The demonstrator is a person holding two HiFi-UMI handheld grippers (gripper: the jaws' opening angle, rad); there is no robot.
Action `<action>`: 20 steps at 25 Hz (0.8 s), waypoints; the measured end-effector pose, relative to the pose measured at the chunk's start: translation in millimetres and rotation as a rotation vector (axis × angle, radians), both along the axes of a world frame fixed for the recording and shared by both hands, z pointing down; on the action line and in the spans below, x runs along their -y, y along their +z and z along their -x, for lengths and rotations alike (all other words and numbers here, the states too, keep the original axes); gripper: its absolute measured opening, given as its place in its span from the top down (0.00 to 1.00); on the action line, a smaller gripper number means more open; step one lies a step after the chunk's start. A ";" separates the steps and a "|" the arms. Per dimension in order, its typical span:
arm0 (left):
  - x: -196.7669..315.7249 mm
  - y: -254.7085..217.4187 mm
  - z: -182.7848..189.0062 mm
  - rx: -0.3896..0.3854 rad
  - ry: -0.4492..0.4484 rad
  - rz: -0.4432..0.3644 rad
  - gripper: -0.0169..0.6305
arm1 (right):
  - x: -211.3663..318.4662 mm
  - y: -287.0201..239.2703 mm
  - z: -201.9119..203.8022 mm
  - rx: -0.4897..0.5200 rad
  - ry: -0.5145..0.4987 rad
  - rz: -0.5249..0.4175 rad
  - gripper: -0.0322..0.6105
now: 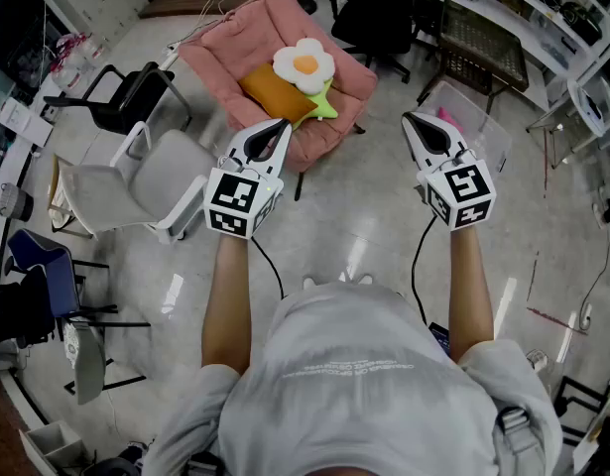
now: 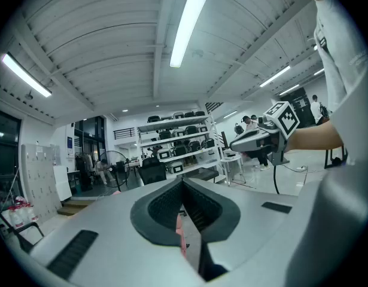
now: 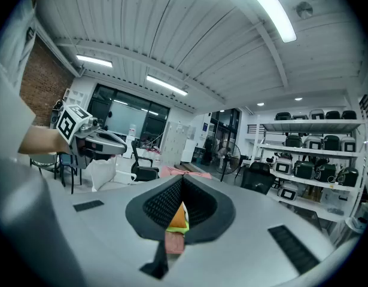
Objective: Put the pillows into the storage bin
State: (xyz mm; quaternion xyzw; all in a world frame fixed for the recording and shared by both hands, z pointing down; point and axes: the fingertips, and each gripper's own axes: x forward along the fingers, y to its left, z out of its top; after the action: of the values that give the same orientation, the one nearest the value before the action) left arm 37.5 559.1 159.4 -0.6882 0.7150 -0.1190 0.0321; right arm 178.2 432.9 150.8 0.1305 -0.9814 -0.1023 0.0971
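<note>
The left hand-held gripper (image 1: 278, 127) and right hand-held gripper (image 1: 414, 120), both clenched empty, face soft, light pillows (image 1: 277, 91), likely best pinched at a corner.

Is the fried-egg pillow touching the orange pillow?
Touching. In the head view the fried-egg pillow lies over an edge of the orange pillow, no gap showing.

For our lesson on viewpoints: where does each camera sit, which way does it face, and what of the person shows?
Head view: on the head, steeply down at the pink chair with pillows; left forearm, right forearm, left gripper, right gripper.
Left gripper view: on that gripper, level along shut jaws toward shelves; right forearm.
Right gripper view: on that gripper, along shut jaws toward the orange pillow; left forearm.
Shared: each gripper view shows the other gripper.
</note>
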 end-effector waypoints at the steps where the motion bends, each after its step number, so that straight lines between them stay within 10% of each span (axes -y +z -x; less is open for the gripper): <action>1: 0.1 -0.5 -0.4 0.001 0.002 0.000 0.95 | -0.1 0.0 -0.2 0.002 0.000 0.001 0.91; 16: 15.3 8.4 -2.7 -0.046 -0.021 0.012 0.94 | 20.4 8.9 -6.5 0.025 0.001 0.062 0.91; 20: 24.0 14.2 -5.7 -0.054 -0.016 0.031 0.64 | 24.4 14.1 -2.6 0.007 -0.036 0.064 0.63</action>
State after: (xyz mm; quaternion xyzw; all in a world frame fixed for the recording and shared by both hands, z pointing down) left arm 43.2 535.1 173.6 -0.6858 0.7192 -0.1117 0.0011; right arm 180.8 408.5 164.9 0.1102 -0.9866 -0.0723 0.0961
